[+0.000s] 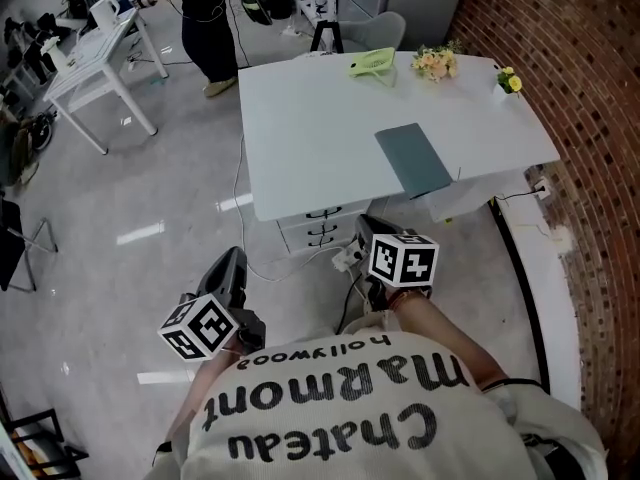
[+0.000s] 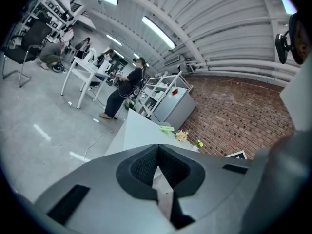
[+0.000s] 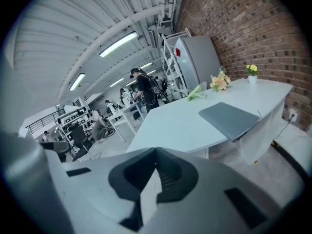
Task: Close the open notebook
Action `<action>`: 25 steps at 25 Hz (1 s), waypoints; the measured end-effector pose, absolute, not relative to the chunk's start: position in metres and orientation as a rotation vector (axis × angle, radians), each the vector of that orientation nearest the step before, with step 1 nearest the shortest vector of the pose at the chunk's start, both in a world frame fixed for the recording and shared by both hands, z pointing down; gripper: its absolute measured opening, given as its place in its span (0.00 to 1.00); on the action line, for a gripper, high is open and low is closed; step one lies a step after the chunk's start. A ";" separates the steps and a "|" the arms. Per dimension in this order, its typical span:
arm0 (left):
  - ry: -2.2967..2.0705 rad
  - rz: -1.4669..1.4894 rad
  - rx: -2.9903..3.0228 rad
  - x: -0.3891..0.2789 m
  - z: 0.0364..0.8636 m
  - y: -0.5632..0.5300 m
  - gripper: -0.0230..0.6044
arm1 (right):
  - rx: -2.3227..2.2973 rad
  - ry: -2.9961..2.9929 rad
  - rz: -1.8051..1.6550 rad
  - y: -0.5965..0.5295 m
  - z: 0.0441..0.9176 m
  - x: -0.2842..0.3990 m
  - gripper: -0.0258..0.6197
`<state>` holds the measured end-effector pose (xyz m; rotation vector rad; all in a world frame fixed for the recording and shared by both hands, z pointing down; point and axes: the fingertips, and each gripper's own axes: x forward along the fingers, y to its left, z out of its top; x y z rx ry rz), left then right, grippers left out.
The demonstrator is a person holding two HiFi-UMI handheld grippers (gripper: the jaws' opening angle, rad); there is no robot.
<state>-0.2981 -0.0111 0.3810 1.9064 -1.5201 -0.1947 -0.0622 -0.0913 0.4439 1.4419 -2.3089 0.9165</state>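
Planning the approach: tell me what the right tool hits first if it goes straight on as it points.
Probably the white table, near its front edge, left of the grey notebook; depth is unclear.

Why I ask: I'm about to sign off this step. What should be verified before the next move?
1. Notebook cover shut and lying flat: ok.
2. Notebook wholly supported at the table edge: cannot tell.
3. Left gripper jaws together, nothing between: ok.
4. Right gripper jaws together, nothing between: ok.
5. Both grippers off the table, near the person's body: ok.
6. Flowers and green item apart from the notebook: ok.
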 end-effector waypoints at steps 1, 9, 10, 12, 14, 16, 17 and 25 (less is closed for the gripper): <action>-1.519 -0.196 1.908 -0.300 0.381 -0.009 0.04 | 1.441 -2.328 0.916 -0.090 0.438 -0.066 0.04; -1.522 -0.201 1.917 -0.305 0.386 0.000 0.04 | 1.428 -2.591 0.923 -0.085 0.386 -0.088 0.04; -1.523 -0.200 1.917 -0.306 0.386 0.001 0.04 | 1.441 -2.613 0.919 -0.086 0.381 -0.087 0.04; -1.523 -0.201 1.913 -0.307 0.388 0.002 0.04 | 1.460 -2.635 0.896 -0.086 0.376 -0.087 0.04; -1.522 -0.204 1.909 -0.308 0.389 0.002 0.04 | 1.469 -2.632 0.861 -0.085 0.376 -0.087 0.04; -1.522 -0.209 1.911 -0.309 0.388 0.002 0.04 | 1.476 -2.617 0.834 -0.084 0.380 -0.086 0.04; -1.521 -0.213 1.913 -0.309 0.388 0.002 0.04 | 1.480 -2.605 0.827 -0.083 0.382 -0.085 0.04; -1.507 -0.210 1.910 -0.310 0.391 0.002 0.04 | 1.456 -2.546 0.781 -0.079 0.395 -0.084 0.04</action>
